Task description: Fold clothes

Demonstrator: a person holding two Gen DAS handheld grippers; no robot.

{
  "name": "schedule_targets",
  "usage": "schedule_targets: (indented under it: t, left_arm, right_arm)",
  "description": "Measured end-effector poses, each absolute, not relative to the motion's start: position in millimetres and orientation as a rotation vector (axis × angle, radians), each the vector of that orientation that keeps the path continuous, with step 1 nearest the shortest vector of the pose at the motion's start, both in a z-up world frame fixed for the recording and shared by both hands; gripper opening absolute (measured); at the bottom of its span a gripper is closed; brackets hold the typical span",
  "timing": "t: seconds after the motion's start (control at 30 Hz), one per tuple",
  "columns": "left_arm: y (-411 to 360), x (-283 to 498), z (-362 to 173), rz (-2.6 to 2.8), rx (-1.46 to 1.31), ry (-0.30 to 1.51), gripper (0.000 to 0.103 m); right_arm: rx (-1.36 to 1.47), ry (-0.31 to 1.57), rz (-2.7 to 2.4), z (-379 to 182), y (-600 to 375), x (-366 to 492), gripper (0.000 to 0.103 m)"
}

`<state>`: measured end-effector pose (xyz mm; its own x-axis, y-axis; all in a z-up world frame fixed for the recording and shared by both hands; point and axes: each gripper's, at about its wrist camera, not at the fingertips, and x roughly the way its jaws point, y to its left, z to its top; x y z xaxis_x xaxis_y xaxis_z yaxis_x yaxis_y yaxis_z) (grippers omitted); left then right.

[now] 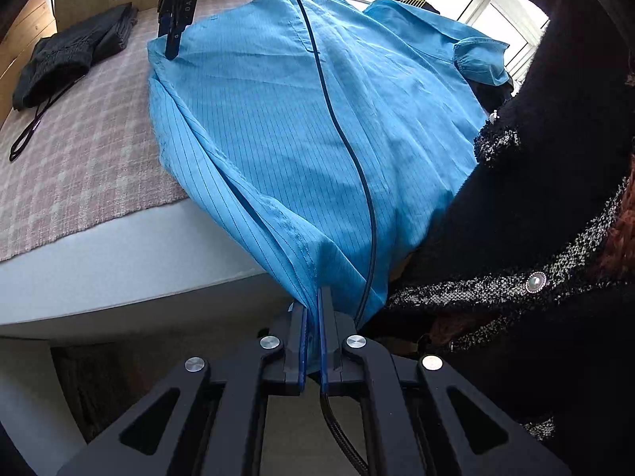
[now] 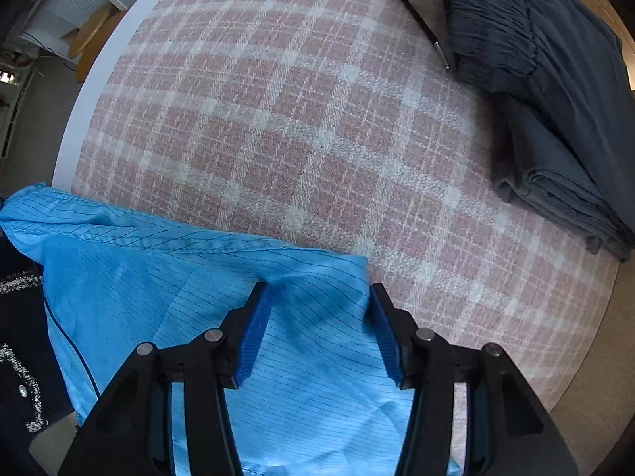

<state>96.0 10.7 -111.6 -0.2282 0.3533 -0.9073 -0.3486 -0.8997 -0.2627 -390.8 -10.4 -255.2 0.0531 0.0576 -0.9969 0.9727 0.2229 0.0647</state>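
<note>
Your left gripper [image 1: 312,319] is clamped on a bunched edge of the blue pinstriped shirt [image 1: 317,127], holding it just off the near edge of the bed [image 1: 119,277]. From that pinch the shirt runs up onto the pink-and-white checked bedspread [image 1: 79,166], where most of it lies spread flat with its collar at the far side. A thin black cable [image 1: 345,146] trails across the shirt toward your left gripper.

Your right gripper [image 2: 319,299] sits over the shirt's far corner with its 2 blue-padded fingers [image 2: 254,337] spread wide apart, 1 pad on the cloth and 1 at the shirt's edge, gripping nothing. In the left wrist view the letters "DAS" read on its black body.

Beyond the shirt, well apart from it on the bedspread, lies a folded dark grey garment [image 2: 555,91] with black drawstrings [image 2: 420,23] trailing from it. A person's black knitted sleeve [image 1: 535,238] presses against the shirt's side.
</note>
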Motion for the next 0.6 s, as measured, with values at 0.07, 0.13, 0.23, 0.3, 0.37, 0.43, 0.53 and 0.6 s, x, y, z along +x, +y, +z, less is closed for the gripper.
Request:
schedule_targets:
  t: [0.07, 0.13, 0.23, 0.3, 0.37, 0.43, 0.53, 0.6]
  left_arm:
    - [7.6, 95.2, -113.1, 2.170, -1.620, -0.010, 0.004]
    - [6.5, 95.1, -113.5, 2.177, -1.637, -0.009, 0.004]
    - [14.1, 98.2, -106.3, 2.171, -1.616, 0.010, 0.004]
    - [21.0, 100.2, -100.6, 2.163, -1.601, 0.030, 0.004]
    - [28.9, 102.1, -95.0, 2.153, -1.590, 0.056, 0.004]
    - [38.4, 103.9, -90.3, 2.140, -1.580, 0.084, 0.004]
    - [58.7, 106.3, -85.2, 2.108, -1.557, 0.132, 0.004]
    - [74.7, 106.8, -84.2, 2.076, -1.535, 0.159, 0.004]
  right_arm:
    - [1.099, 1.288, -0.998, -249.2, -4.3, -393.0, 0.009]
    - [1.085, 1.260, -1.038, -237.5, 4.5, -396.1, 0.005]
    - [1.043, 1.209, -1.110, -211.5, 26.0, -395.4, 0.004]
    - [1.016, 1.178, -1.157, -195.4, 44.3, -393.6, 0.004]
    - [0.997, 1.147, -1.212, -180.5, 65.5, -391.9, 0.004]
    - [0.994, 1.130, -1.257, -170.9, 85.1, -389.8, 0.004]
    - [1.003, 1.111, -1.321, -160.3, 114.5, -385.6, 0.004]
    - [1.021, 1.103, -1.361, -157.5, 134.9, -382.0, 0.004]
